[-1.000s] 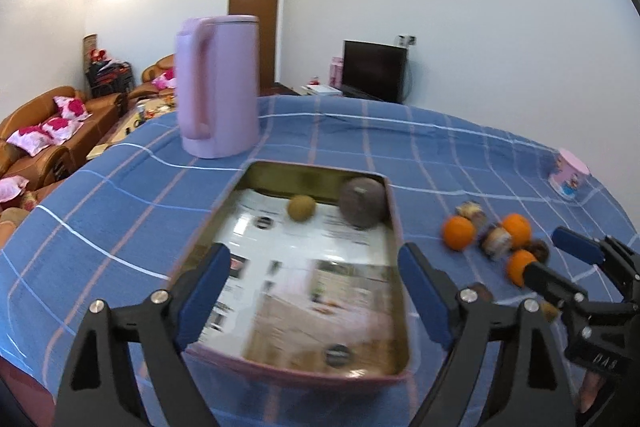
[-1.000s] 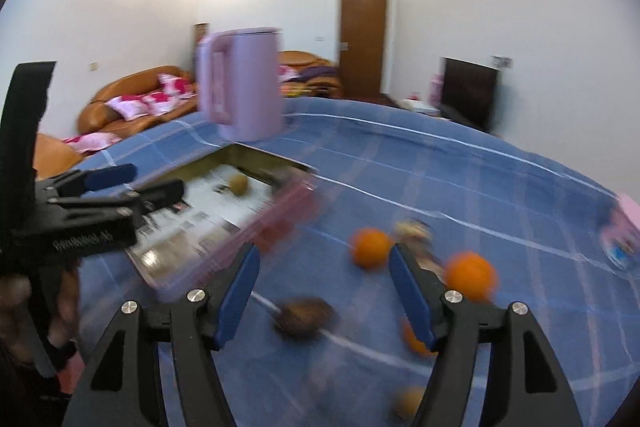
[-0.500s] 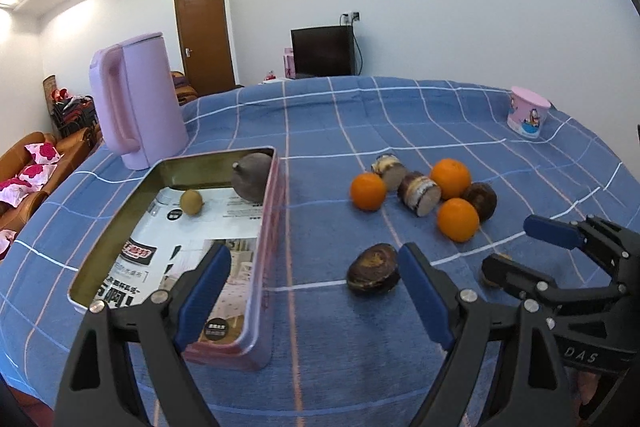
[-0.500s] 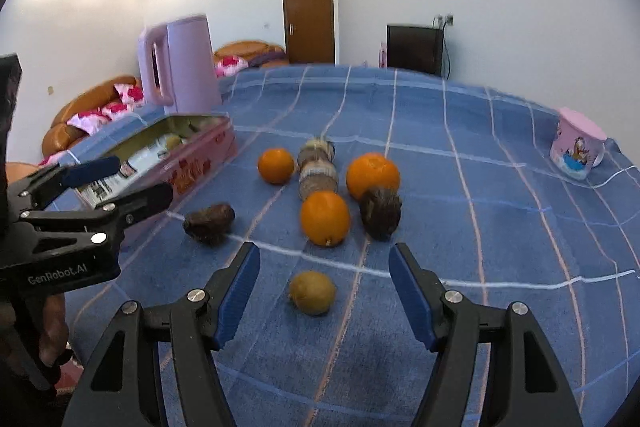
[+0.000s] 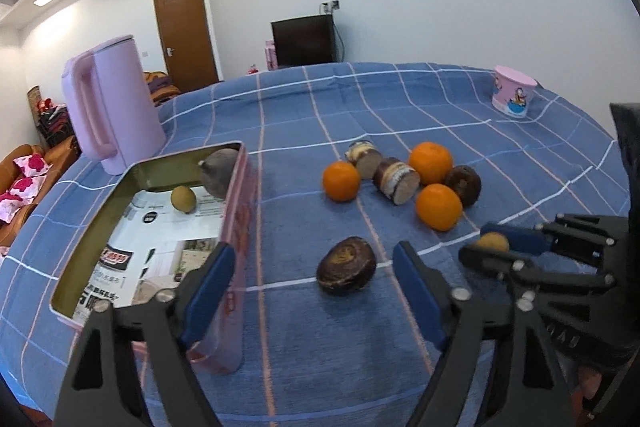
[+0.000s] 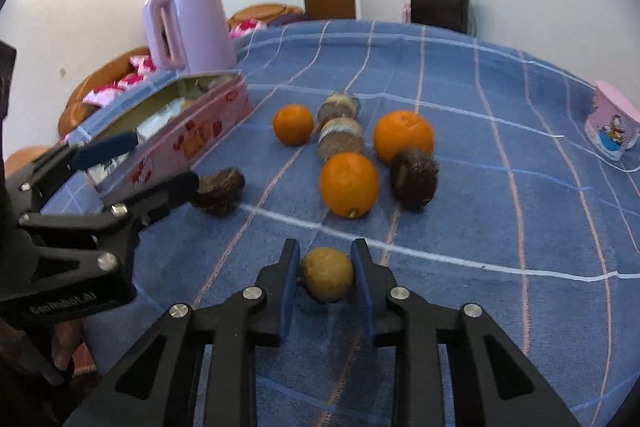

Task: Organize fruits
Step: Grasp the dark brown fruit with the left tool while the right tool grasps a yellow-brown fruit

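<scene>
Left wrist view: the left gripper (image 5: 312, 281) stands with its jaws closing around a dark brown fruit (image 5: 346, 271) on the blue checked tablecloth (image 5: 400, 99), pads not touching it, the pink tin (image 5: 234, 227) just beside its left finger holding a small yellow-green fruit (image 5: 183, 198) and a grey-brown one (image 5: 218, 173). Right wrist view: the right gripper (image 6: 326, 277) is clamped on a small yellowish fruit (image 6: 327, 278) resting on the cloth, with three oranges (image 6: 349, 183) and brown fruits clustered beyond it.

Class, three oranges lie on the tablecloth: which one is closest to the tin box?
The smallest orange, at the cluster's left end, nearest the tin box; the other two oranges lie farther right.
</scene>
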Demonstrator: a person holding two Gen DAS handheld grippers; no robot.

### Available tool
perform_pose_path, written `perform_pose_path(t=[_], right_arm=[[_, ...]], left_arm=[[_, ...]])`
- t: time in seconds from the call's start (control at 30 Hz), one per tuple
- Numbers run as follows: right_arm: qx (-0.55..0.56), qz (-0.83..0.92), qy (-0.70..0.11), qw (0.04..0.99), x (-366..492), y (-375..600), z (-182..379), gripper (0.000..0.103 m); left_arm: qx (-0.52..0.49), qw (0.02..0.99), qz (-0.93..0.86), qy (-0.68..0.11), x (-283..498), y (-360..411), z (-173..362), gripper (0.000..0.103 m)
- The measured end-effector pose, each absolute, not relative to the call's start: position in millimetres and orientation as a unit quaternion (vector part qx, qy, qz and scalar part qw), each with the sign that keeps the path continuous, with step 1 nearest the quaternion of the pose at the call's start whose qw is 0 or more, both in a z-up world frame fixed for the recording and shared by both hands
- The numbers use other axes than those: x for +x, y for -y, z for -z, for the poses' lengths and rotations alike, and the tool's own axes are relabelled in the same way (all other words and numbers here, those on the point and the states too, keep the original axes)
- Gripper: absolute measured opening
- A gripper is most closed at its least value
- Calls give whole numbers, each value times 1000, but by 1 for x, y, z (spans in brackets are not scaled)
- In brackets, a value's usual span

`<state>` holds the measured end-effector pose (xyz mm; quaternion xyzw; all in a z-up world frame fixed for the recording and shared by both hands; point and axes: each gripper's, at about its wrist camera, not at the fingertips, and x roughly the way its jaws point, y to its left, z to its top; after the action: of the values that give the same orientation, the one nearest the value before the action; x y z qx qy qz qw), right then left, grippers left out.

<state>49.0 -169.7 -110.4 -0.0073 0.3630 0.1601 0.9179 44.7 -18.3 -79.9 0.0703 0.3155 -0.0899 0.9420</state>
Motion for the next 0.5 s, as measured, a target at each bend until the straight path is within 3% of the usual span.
perform_pose_path(t=[0.5], right_arm=[[-12,-114,-323,940,40,192,99,28]], left_arm=[[92,912,102,-387,76,42,99,55]])
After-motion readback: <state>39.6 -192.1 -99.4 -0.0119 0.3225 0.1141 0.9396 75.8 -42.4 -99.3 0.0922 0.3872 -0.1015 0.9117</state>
